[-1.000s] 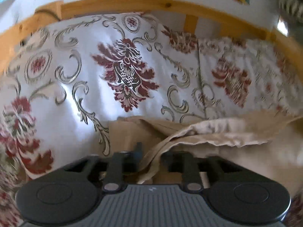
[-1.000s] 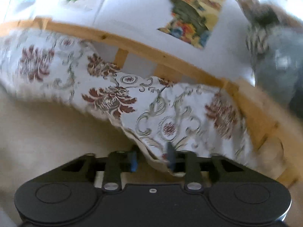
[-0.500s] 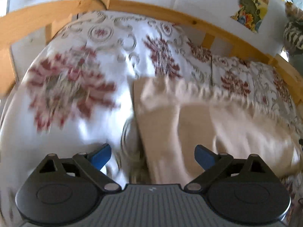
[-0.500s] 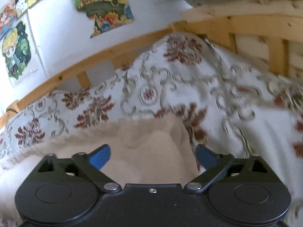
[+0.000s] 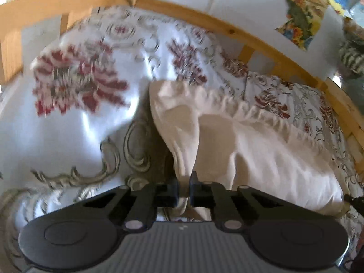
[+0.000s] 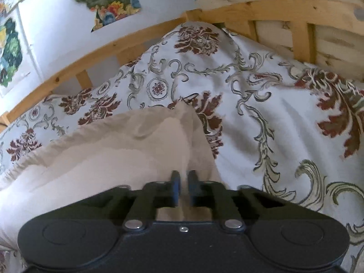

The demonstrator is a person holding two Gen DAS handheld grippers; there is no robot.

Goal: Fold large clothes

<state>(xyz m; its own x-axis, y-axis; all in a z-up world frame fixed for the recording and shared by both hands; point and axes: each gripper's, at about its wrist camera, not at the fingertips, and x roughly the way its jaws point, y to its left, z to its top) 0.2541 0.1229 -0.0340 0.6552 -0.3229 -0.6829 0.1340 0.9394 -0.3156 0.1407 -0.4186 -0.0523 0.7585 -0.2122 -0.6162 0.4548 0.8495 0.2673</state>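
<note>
A large beige garment [image 5: 250,141] lies on a bed, its gathered edge running toward the far right. My left gripper [image 5: 183,179] has a bunched fold at the garment's left side between its pads, and its jaws are closing on it. In the right wrist view the same beige garment [image 6: 113,154] spreads to the left. My right gripper [image 6: 183,177] is shut on a ridge of cloth near the garment's right corner. Both pinched folds rise a little off the bed.
A white bedspread [image 5: 79,125] with red flowers and grey scrolls covers the bed [image 6: 273,113]. A wooden bed rail [image 5: 227,29] runs along the wall and turns a corner [image 6: 284,11] at the right. Colourful pictures [image 6: 109,2] hang on the white wall.
Both grippers stood wide open over the flat garment half a second ago. Now each has closed on a fold of the cloth, which is pulled up into a ridge.
</note>
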